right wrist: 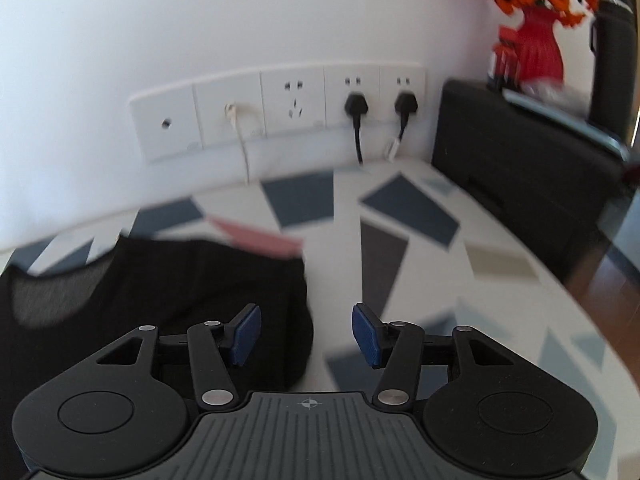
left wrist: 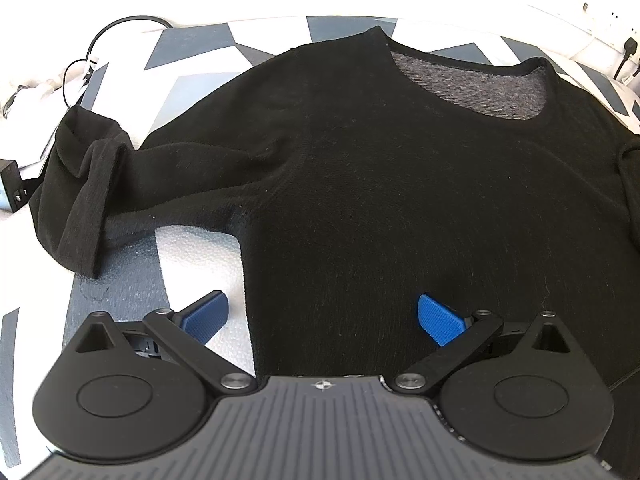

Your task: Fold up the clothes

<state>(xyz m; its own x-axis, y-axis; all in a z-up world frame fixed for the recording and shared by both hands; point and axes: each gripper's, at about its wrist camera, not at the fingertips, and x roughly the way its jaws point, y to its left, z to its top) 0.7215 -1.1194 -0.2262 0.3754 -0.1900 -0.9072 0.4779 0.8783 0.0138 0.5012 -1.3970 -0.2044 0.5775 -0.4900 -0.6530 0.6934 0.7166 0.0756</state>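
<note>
A black sweater (left wrist: 380,184) lies flat on the patterned table, neckline (left wrist: 472,80) at the far side. Its left sleeve (left wrist: 92,196) lies bunched and folded at the left. My left gripper (left wrist: 322,318) is open over the sweater's left side edge, one blue pad (left wrist: 206,316) over the table and the other over the cloth, holding nothing. In the right wrist view the sweater's right shoulder part (right wrist: 180,292) lies at the left. My right gripper (right wrist: 306,334) is open and empty at the sweater's right edge.
The table cover (right wrist: 400,248) has blue, grey and white shapes. A wall socket strip (right wrist: 280,112) with plugged cables is at the back. A black box (right wrist: 520,184) with a red vase (right wrist: 538,48) stands at the right. A black cable (left wrist: 120,28) and an adapter (left wrist: 12,188) lie at the left.
</note>
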